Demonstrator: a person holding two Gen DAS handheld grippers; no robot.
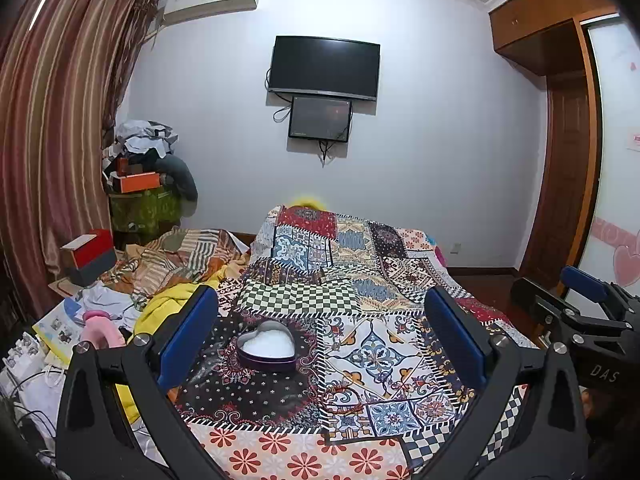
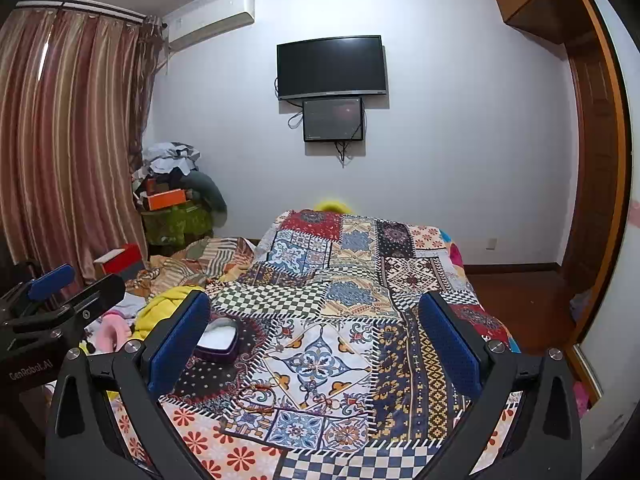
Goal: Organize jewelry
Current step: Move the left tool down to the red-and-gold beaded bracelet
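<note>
A heart-shaped tin (image 1: 267, 347), dark purple outside and white inside, sits lidless on the patchwork quilt (image 1: 372, 280). In the right wrist view the heart-shaped tin (image 2: 218, 340) is partly hidden behind my right gripper's left finger. Thin red cord jewelry (image 2: 260, 394) lies on the quilt to the right of the tin; in the left wrist view the cord (image 1: 344, 394) is hard to tell from the pattern. My left gripper (image 1: 320, 336) hangs open above the quilt, the tin between its fingers but farther off. My right gripper (image 2: 316, 340) is open and holds nothing.
Left of the quilt are a yellow cloth (image 1: 168, 304), a pink item (image 1: 100, 328), papers and a red box (image 1: 90, 254). Curtains (image 1: 52, 140), piled boxes (image 1: 148, 184), a wall television (image 1: 324, 68) and a wooden wardrobe (image 1: 560, 152) surround the bed.
</note>
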